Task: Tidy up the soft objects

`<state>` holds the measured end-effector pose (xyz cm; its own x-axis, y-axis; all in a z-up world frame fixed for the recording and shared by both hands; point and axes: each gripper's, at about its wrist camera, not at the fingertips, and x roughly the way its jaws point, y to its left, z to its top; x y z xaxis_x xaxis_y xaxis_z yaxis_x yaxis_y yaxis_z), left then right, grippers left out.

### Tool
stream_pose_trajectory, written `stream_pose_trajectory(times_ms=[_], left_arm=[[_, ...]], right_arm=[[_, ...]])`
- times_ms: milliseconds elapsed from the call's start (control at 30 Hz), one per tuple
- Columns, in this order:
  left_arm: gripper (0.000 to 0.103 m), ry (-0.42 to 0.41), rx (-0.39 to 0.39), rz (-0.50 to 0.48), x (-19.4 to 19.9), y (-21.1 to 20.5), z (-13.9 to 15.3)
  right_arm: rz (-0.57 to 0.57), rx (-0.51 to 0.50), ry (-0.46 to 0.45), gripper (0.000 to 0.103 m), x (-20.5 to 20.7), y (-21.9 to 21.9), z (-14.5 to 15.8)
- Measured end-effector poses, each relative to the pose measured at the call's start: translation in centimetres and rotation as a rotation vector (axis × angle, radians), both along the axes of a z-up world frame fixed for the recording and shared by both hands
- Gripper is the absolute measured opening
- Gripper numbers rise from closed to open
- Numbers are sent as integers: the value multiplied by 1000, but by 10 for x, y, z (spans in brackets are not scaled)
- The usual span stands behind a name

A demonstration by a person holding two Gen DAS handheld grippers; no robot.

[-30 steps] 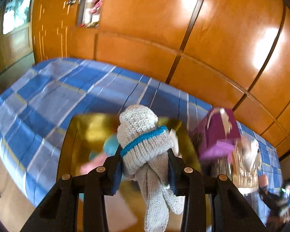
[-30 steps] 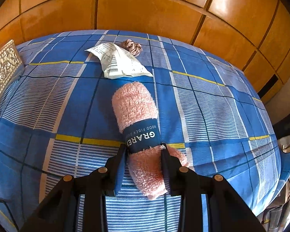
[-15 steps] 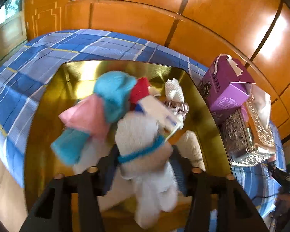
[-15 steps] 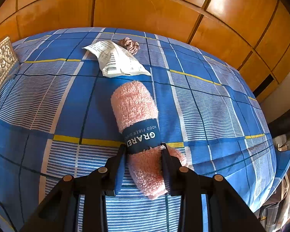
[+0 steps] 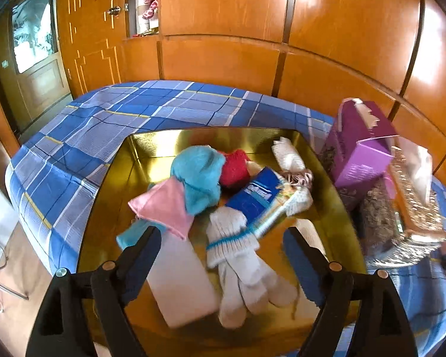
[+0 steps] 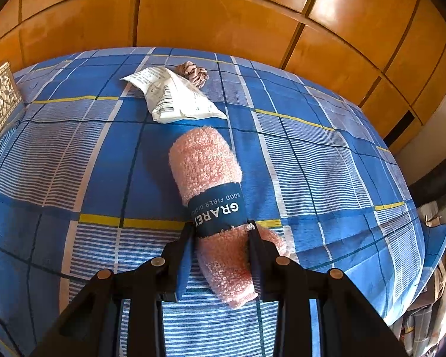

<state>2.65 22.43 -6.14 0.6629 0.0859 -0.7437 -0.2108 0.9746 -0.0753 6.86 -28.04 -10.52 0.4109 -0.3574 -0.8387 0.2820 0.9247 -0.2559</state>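
While glossy orange wood panels [image 6: 223, 23] curve behind everything, a bed under a blue checked sheet [image 6: 327, 163] with thin yellow and white stripes fills both views, its woven cloth smooth and mostly bare on the right side, with open room around the pink towel. On the left side sits a shiny gold tray [image 5: 339, 208], rectangular with raised walls, its near left corner close to the bed's edge. Just right of the tray stand a purple carton [image 5: 359, 160] and an ornate metallic box [image 5: 416, 211]. Inside the tray lie a fluffy turquoise cloth [image 5: 199, 175], a flat pink cloth [image 5: 166, 205], a smooth white block [image 5: 181, 285], a glossy blue packet [image 5: 255, 196], a red fuzzy piece [image 5: 235, 169] and the ribbed white socks [image 5: 240, 255] with a turquoise band. The left gripper [image 5: 220, 253] has its jaws opening, spread wide either side of the socks without touching them. The right gripper [image 6: 220, 238] is clamped on the nubbly rolled pink towel [image 6: 205, 163], banded in dark blue paper, lying on the sheet. Beyond it rest a crinkled white packet [image 6: 175, 98] and a small brownish scrunchie [image 6: 193, 71].
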Motion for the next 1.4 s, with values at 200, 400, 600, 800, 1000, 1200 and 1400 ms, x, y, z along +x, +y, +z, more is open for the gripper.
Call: stream_pose_trajectory(times_ms=[200, 400, 600, 800, 1000, 1200, 1400], left_arm=[[86, -14, 7, -4, -20, -10, 10], [86, -33, 41, -46, -29, -29, 17], [86, -54, 57, -71, -34, -35, 23], [86, -50, 45, -60, -36, -33, 21], [86, -45, 41, -46, -35, -27, 19], [86, -40, 36, -29, -35, -22, 17], [86, -31, 38, -18, -34, -20, 14]], right_arm=[[-12, 25, -9, 34, -1, -2, 2], [-84, 165, -20, 31, 3, -20, 10], [-140, 431, -112, 30, 0, -33, 32], [-25, 476, -180, 30, 22, 2, 69], [139, 534, -220, 30, 55, 53, 104], [329, 561, -240, 30, 71, 119, 130], [458, 573, -261, 30, 72, 170, 145]])
